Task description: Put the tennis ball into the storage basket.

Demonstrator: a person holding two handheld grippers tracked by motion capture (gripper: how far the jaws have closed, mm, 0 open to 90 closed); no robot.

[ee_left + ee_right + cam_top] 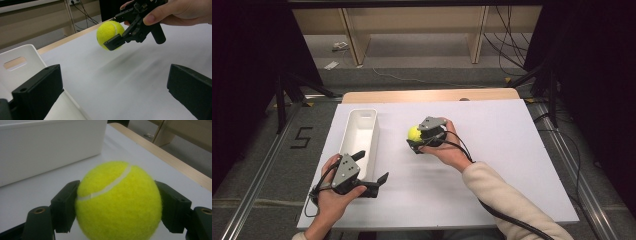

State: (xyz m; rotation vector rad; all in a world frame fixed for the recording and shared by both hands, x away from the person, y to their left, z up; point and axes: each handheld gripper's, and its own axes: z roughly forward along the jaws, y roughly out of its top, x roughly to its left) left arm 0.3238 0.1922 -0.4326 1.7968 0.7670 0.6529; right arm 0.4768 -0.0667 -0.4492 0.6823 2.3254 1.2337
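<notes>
1. I count one ball (413, 132), one white bin (359, 137), two grippers, one table (512, 165) with a white top.
2. Right gripper (417, 137): jaws clamped on the ball, one pad on each side. The right gripper view shows the ball (118, 201) squeezed between both jaws, white seam facing the camera.
3. The ball sits near mid-table, just right of the bin and apart from it. In the left gripper view the ball (110, 35) looks lifted off the table, a soft shadow under it; exact clearance I can't tell.
4. The right hand (452, 150) grips the tool from behind, cream sleeve (507, 200) coming in from the bottom right.
5. Left gripper (372, 167): jaws spread wide, nothing between them. In its own view both jaws stand far apart at the frame edges.
6. It sits at the near end of the bin, one jaw over or against the bin rim (30, 53), the other over bare table. Contact I can't confirm.
7. The bin lies lengthwise on the left half of the table, open side up, a handle slot (15, 62) in its end wall.
</notes>
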